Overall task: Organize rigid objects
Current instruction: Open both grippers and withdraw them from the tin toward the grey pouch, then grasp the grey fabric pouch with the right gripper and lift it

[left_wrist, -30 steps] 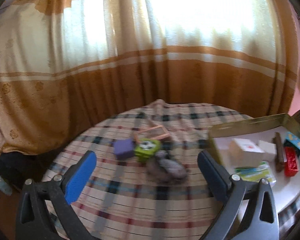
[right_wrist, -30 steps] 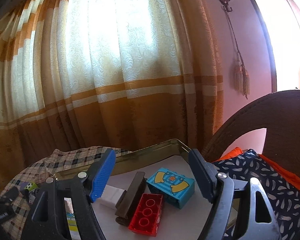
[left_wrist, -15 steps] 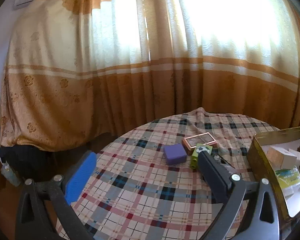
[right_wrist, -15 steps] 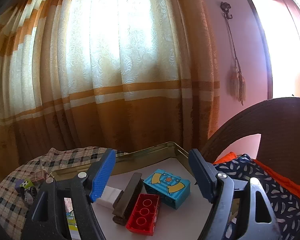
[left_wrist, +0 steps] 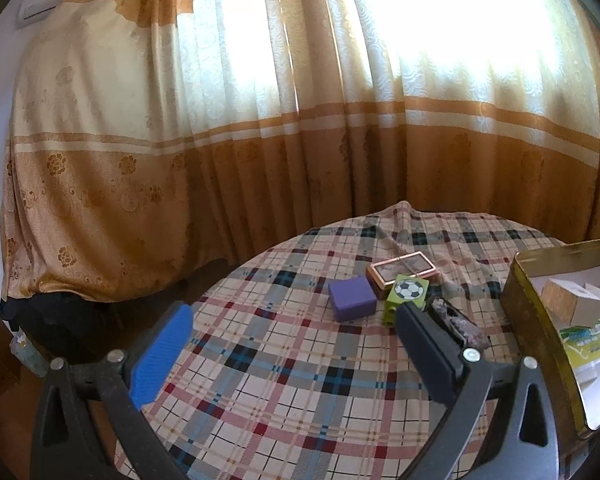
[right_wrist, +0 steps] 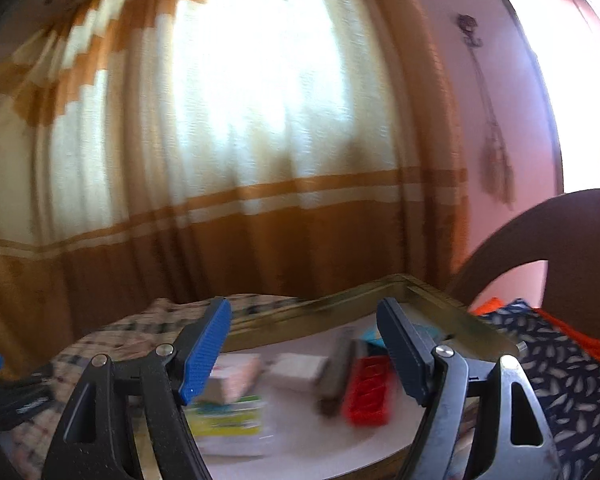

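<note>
Rigid objects lie in two groups on a round table under a plaid cloth (left_wrist: 284, 364). On the open cloth, toward the far right of the left wrist view, a purple block (left_wrist: 352, 298) sits just beside a green block with a football print (left_wrist: 405, 296); a copper-rimmed flat case (left_wrist: 402, 270) lies directly behind both, touching or nearly touching them. A dark oblong item (left_wrist: 458, 324) with a mottled top lies just right of the green block, partly hidden by the gripper's right finger; its nature cannot be determined.

At the table's right edge stands a gold metal tin (left_wrist: 540, 320) with raised walls and a pale floor. The left wrist view shows a white-and-tan box (left_wrist: 572, 304) and a green-and-white packet (left_wrist: 586, 340) in it. The right wrist view is motion-blurred; it shows a red studded brick (right_wrist: 370, 394), a dark brown bar (right_wrist: 336, 372) alongside it, a white block (right_wrist: 298, 370) and a turquoise piece (right_wrist: 374, 336) mostly hidden behind the finger.

Broad bare cloth extends left and in front of the loose group. A curtain (left_wrist: 260, 140) hangs close behind the table's far edge.

Left gripper (left_wrist: 296, 356) is spread wide, holding nothing, above the cloth. Right gripper (right_wrist: 304, 352) is likewise spread wide and unloaded, over the tin. A chair back (right_wrist: 540, 236) and patterned cushion (right_wrist: 560, 364) stand just right of the tin.
</note>
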A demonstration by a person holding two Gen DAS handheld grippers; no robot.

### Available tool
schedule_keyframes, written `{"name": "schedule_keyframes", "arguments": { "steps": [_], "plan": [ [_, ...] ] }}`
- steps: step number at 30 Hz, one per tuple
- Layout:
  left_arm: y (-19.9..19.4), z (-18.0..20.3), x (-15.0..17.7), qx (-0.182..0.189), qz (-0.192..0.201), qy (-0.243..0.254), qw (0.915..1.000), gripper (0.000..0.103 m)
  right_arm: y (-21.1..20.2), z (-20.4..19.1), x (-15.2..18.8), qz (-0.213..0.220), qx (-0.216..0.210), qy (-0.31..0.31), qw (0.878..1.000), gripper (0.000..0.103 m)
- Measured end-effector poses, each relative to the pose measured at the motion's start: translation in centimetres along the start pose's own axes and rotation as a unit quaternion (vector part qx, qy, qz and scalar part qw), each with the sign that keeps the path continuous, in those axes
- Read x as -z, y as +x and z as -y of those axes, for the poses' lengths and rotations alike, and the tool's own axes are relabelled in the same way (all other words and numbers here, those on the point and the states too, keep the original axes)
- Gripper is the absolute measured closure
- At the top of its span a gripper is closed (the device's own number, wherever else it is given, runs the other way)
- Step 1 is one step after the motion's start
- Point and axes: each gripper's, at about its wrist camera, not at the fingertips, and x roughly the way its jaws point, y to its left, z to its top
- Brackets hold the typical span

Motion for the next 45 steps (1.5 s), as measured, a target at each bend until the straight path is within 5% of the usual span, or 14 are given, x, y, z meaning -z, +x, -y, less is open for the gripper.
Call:
{"name": "schedule_keyframes", "arguments": {
  "steps": [10,16,22,26,33,39,45],
  "plan": [
    [0.2,-0.7,-0.1,0.011,-0.004,-0.022,0.9997,0.001,-0.5,-5.9,1.7,-0.041,-0.068,-0.013,0.997,0.025],
    [0.9,-2.9,-0.2,-0.013,-0.001,-0.074,0.9972,0.0,-0.6,-8.8,2.6,-0.065,-0.11,-0.026,0.992,0.025],
    [2.9,-3.9,-0.7,-0.025,-0.004,-0.078,0.9966,0.0,0.2,-11.6,3.2,-0.084,-0.138,-0.045,0.986,0.025],
    [4.1,-4.4,-1.2,-0.065,-0.003,-0.061,0.996,0.0,1.4,-13.5,3.7,-0.107,-0.155,-0.062,0.98,0.025],
    [6.9,-5.9,-0.4,-0.039,-0.074,-0.102,0.9912,0.001,3.6,-16.1,5.1,-0.153,-0.197,-0.086,0.965,0.025],
    [6.9,-7.8,0.4,-0.027,-0.084,-0.159,0.9833,0.001,6.3,-17.2,5.9,-0.197,-0.202,-0.089,0.955,0.025],
    [6.9,-7.9,0.4,-0.028,-0.08,-0.165,0.9828,0.001,8.3,-17.3,6.2,-0.228,-0.194,-0.08,0.951,0.026]
  ]
}}
